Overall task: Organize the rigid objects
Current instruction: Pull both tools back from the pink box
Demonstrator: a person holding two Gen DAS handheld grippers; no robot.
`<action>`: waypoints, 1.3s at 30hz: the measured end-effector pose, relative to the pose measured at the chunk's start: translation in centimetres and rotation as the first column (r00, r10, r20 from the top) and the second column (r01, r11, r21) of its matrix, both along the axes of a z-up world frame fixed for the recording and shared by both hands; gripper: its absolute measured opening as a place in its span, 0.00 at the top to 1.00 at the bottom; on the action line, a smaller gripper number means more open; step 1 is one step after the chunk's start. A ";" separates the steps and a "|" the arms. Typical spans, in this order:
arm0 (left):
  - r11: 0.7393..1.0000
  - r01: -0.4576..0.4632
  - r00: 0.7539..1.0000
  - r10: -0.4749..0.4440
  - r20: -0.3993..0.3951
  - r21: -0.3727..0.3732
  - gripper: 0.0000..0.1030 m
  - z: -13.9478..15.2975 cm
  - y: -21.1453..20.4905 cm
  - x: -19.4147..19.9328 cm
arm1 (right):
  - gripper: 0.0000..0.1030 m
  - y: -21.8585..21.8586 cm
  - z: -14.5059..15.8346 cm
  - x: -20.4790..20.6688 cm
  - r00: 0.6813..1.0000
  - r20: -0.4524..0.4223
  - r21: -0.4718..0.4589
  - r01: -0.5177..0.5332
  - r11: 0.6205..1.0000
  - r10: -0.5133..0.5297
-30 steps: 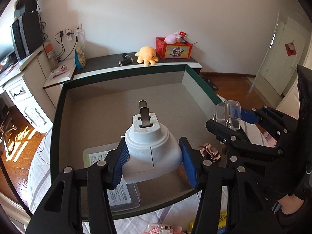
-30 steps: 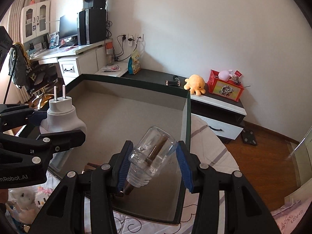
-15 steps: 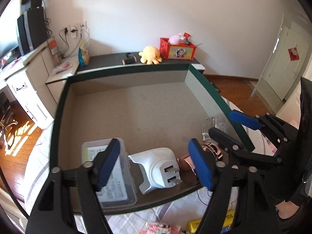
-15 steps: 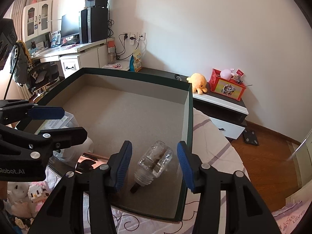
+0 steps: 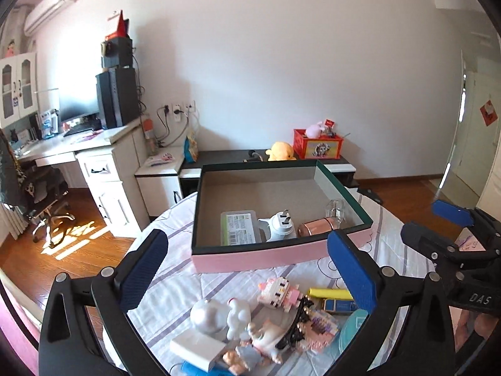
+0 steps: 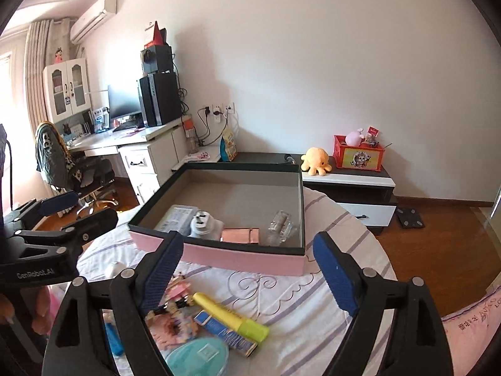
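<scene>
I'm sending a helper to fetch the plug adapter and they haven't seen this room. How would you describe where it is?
Look in the pink-sided box on the striped bedspread. Along its near wall lie four things in a row; the white plug adapter is second from the left, between a flat clear labelled case and a copper-coloured cylinder. It alone is white, dome-shaped, with metal prongs.
</scene>
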State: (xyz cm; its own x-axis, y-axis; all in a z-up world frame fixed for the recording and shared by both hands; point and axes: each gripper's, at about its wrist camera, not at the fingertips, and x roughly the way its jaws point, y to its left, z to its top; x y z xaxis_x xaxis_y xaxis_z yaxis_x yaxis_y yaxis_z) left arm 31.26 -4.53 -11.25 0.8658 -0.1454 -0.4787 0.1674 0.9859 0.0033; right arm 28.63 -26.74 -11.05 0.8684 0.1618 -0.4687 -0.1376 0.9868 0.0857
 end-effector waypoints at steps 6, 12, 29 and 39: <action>0.998 -0.055 0.995 0.057 0.086 -0.020 0.00 0.5 1.4 -8.0 | 0.00 2.2 0.7 -7.5 0.995 0.092 0.011 0.034 0.999 -0.035; 0.998 -0.066 0.988 0.063 0.142 0.013 0.00 0.6 2.1 -14.5 | 0.00 3.5 1.1 -12.9 0.990 0.133 -0.006 0.051 0.999 -0.050; 0.991 -0.132 0.967 0.134 0.218 -0.022 0.00 2.3 2.5 -20.3 | 0.00 3.9 2.5 -18.8 0.976 0.183 -0.014 0.120 0.993 -0.116; 0.992 -0.122 0.971 0.127 0.200 -0.037 0.00 2.3 2.7 -20.3 | 0.00 4.4 2.9 -19.5 0.971 0.197 -0.035 0.143 0.989 -0.134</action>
